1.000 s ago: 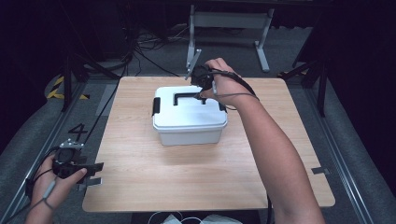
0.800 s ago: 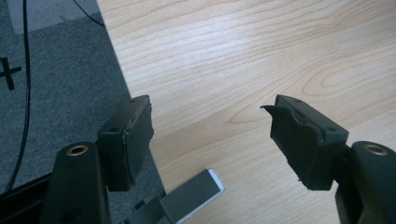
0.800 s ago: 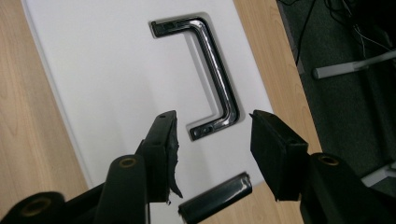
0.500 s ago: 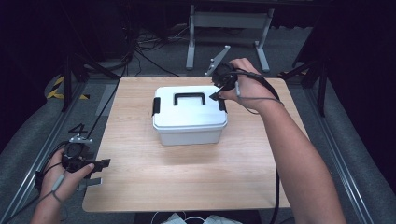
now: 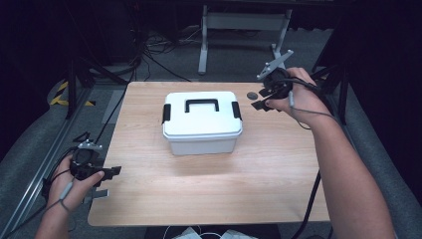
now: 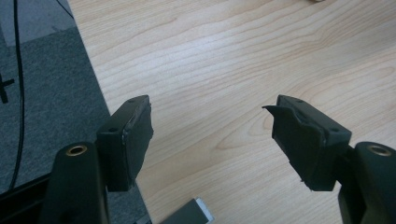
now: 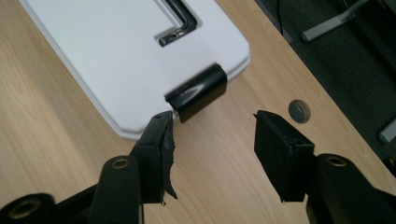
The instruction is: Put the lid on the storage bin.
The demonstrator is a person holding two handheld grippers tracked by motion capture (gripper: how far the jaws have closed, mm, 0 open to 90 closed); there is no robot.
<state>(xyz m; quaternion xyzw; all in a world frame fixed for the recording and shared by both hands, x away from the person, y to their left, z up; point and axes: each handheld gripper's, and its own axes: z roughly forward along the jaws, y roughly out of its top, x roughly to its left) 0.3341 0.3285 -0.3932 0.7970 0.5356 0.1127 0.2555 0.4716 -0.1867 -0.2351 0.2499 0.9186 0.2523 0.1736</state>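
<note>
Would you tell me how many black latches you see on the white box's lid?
2: a left latch and a right latch at the short ends of the white box; none hidden, seemingly.

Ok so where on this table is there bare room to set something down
The wide strip of table between the white lidded box and the near edge is bare. Left of the box is free too. The far right corner is crowded by the right gripper.

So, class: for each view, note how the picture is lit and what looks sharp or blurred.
High view: wooden table brightly lit, surroundings near black, soft shadow beside the white box. Left gripper view: wood grain crisp, near tool bodies soft. Right gripper view: box lid glares almost white, its black latch slightly smeared.
</note>
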